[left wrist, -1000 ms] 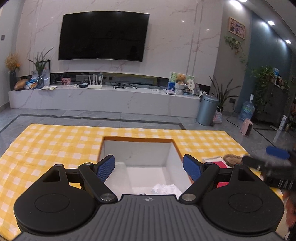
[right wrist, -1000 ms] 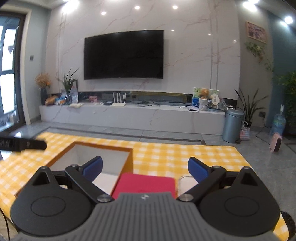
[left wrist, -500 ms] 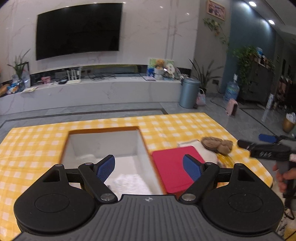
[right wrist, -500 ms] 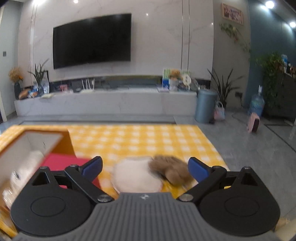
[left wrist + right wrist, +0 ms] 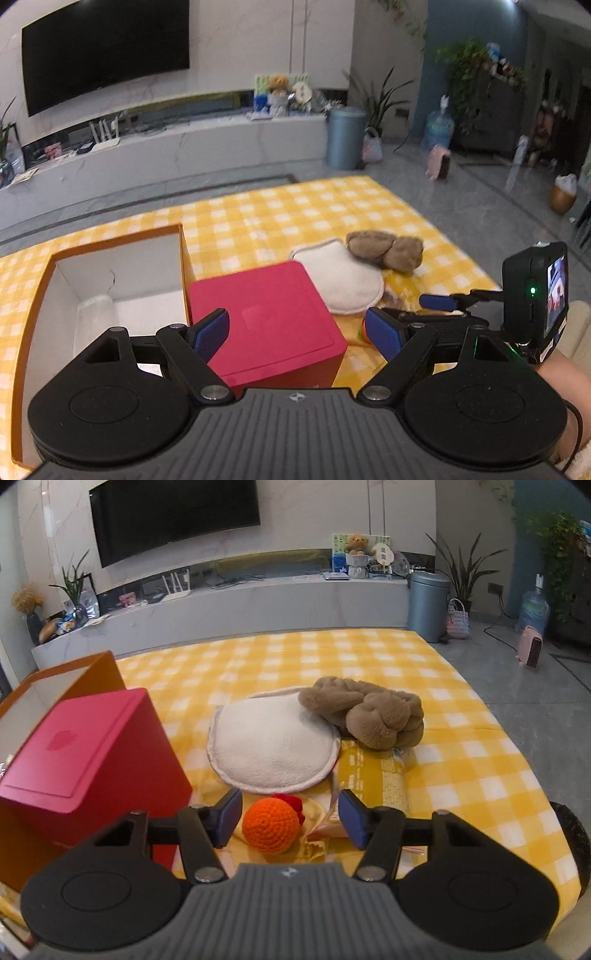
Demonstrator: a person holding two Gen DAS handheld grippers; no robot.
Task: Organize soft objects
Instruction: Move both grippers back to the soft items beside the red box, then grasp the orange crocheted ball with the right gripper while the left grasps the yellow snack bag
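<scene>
A: From the left wrist view, what step is in hand?

B: A pick-up, I judge. The left gripper (image 5: 297, 334) hangs with its jaws wide apart and nothing between them, over the red box (image 5: 266, 317). That box stands touching the orange-walled open box (image 5: 183, 258) on the yellow checked worktop (image 5: 295, 210). The right gripper (image 5: 439, 303) comes in low from the right, and only a sliver of orange shows at its tip.

A: And the soft things?

B: A white round pad (image 5: 341, 280) lies just beyond the red box, with a brown plush toy (image 5: 384, 248) touching its far edge.

A: The right wrist view?

B: The right gripper (image 5: 290, 818) has its jaws closing around an orange crocheted ball (image 5: 270, 825). The ball sits between the pads (image 5: 229, 816), nearer the left one, but I see no pad pressing on it yet. It rests on a yellow packet (image 5: 373, 775), near the white round pad (image 5: 273, 749).

A: How does the ball look?

B: Round, tightly stitched, with a bit of red yarn at the back. It should squash a little under a grip.

A: Next move?

B: As I judge it, finish closing until both pads bite, lift clear of the packet, then carry the ball over the red box (image 5: 85, 753) to the open box (image 5: 99, 672).
</scene>
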